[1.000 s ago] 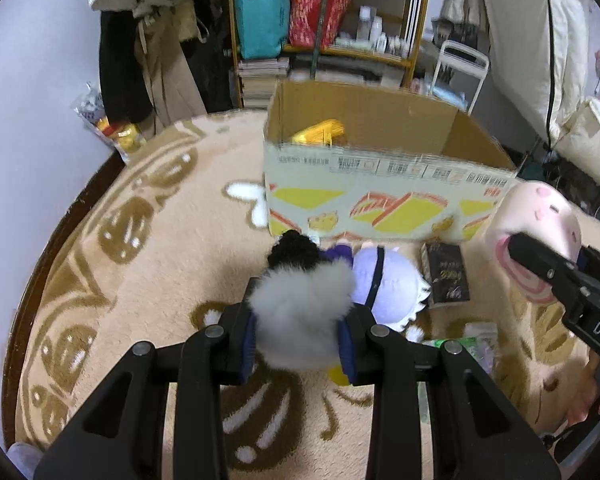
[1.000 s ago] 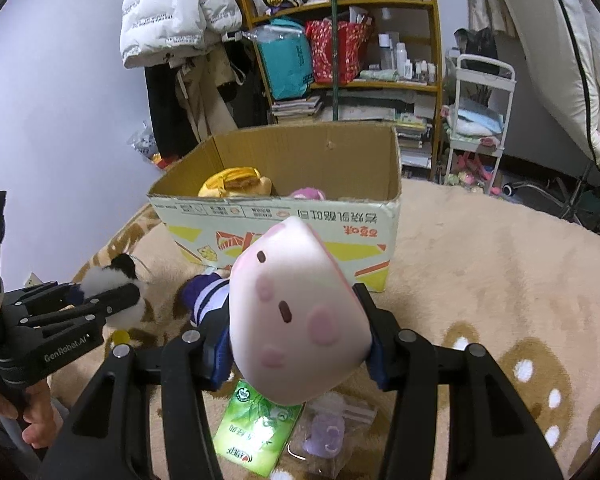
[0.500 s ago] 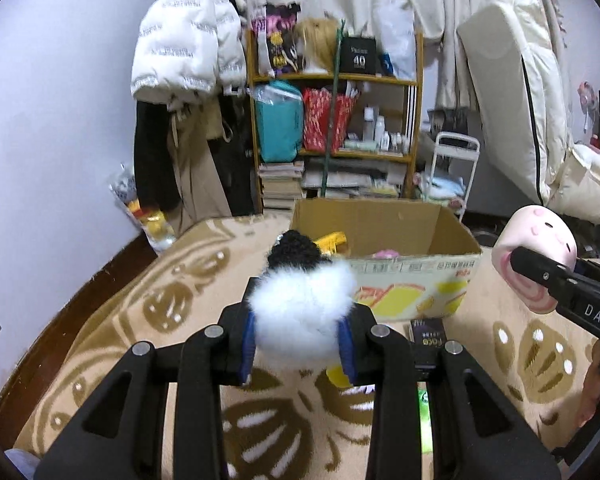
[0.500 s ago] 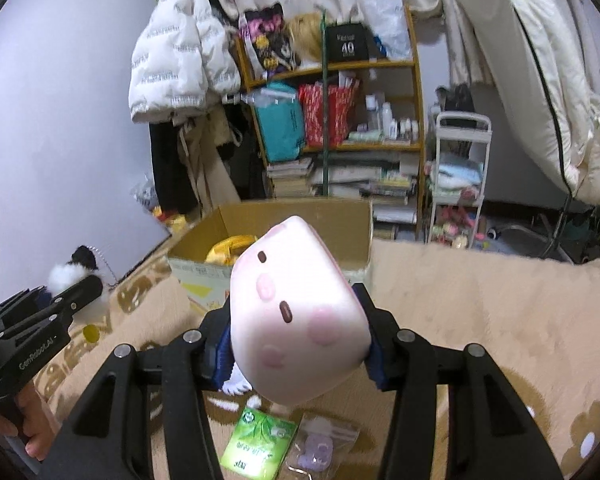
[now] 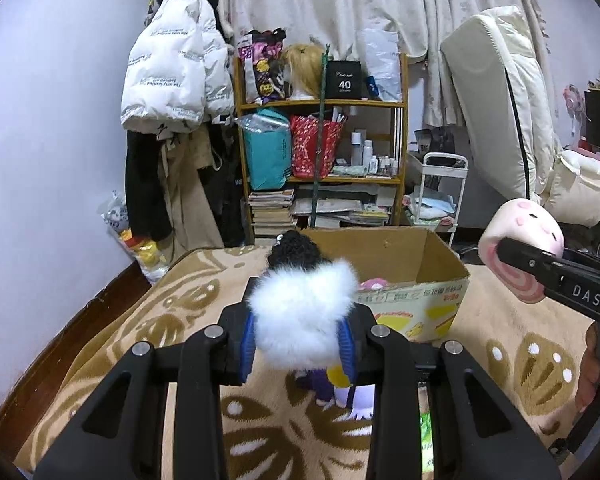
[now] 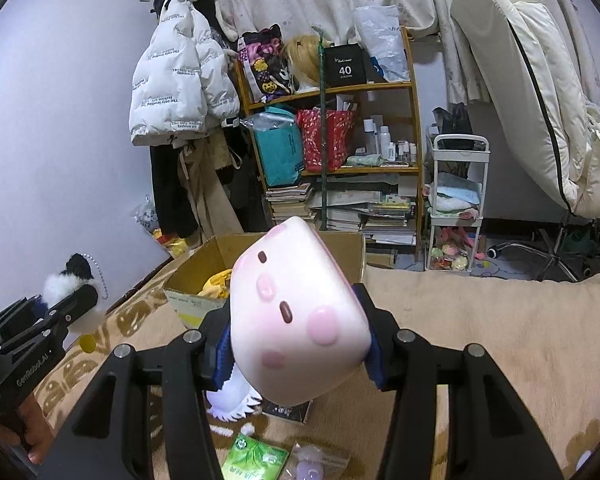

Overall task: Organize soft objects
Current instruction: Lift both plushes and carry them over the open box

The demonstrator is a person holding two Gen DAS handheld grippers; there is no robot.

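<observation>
My left gripper is shut on a fluffy white and black plush toy, held above the patterned blanket. It also shows in the right wrist view. My right gripper is shut on a pink pig-faced soft toy, also seen in the left wrist view. An open cardboard box sits ahead on the blanket, holding a yellow plush and a pink item. A purple and white plush lies on the blanket below the grippers.
A green packet, a clear bag and a dark booklet lie on the blanket. Behind the box stand a cluttered wooden shelf, hanging coats and a white trolley. A mattress leans at right.
Both grippers have lifted with their toys held. The box and the items on the blanket now sit lower and farther in view, and more of the room shows.
</observation>
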